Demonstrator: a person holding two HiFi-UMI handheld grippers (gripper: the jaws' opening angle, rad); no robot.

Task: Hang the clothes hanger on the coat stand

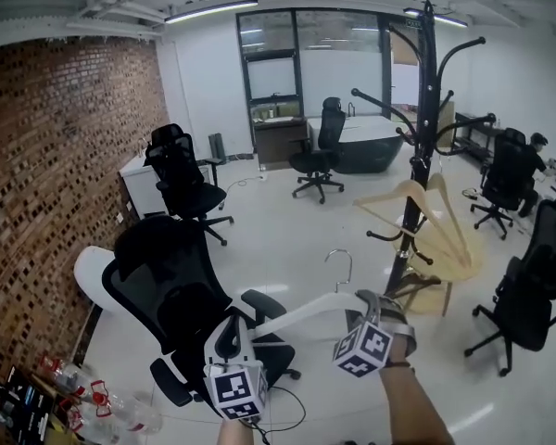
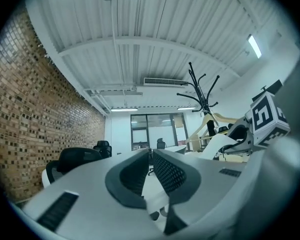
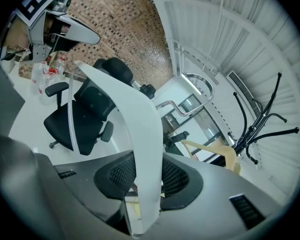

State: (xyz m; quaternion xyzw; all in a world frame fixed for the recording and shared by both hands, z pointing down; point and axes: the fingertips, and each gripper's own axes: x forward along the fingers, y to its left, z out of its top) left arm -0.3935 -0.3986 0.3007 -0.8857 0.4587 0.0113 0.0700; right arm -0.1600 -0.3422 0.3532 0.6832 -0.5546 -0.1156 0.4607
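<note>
The right gripper (image 3: pixel 149 179) is clamped on one white arm of the clothes hanger (image 3: pixel 135 119), with a pad pressing on each face. The left gripper (image 2: pixel 151 159) pinches the hanger's other end, which shows as a white sliver low between its nearly meeting pads. In the head view the hanger spans both grippers, its metal hook (image 1: pixel 339 265) pointing to 12 o'clock. The coat stand (image 1: pixel 424 109) rises at 1 o'clock, well apart, with wooden hangers (image 1: pixel 417 197) on it. A black office chair (image 1: pixel 167 286) stands at 9 o'clock.
</note>
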